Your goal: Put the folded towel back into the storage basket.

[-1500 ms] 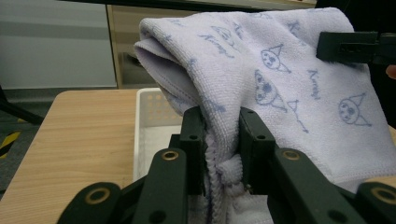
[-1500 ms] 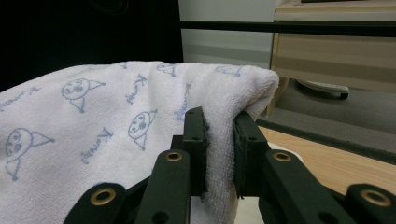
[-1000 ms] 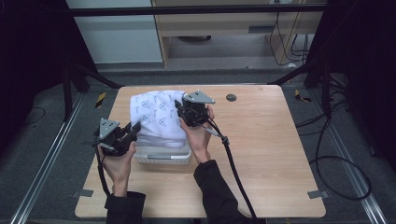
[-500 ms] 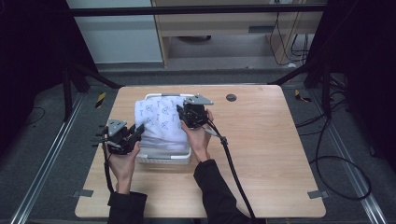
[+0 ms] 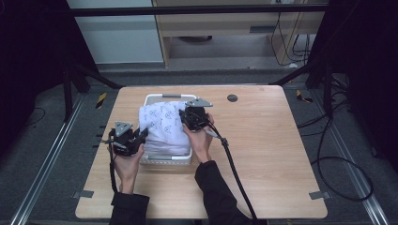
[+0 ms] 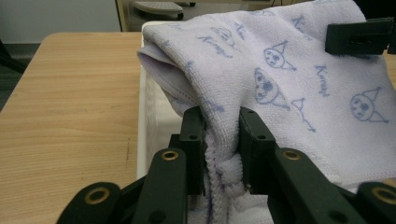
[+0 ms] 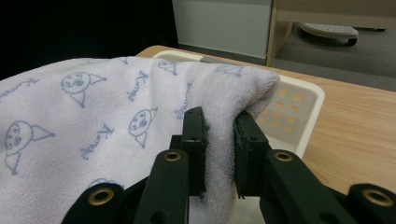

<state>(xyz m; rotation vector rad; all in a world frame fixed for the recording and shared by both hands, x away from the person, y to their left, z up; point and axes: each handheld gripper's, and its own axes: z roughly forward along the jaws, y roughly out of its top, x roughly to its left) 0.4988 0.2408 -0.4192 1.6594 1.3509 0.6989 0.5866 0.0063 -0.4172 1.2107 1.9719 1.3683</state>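
A: Towel (image 5: 162, 127) is dropping. Since a second ago both hands have been lowering it, and now it's sagging over the white basket (image 5: 165, 160) instead of hanging above it. Looks like the put-down is nearly finished.

B: Grips?

A: Left gripper (image 6: 223, 133) is clamping the towel's near-left hem, right gripper (image 7: 219, 140) is pinching its far-right fold. Cloth is spanning between them, basket directly beneath at table centre-left.
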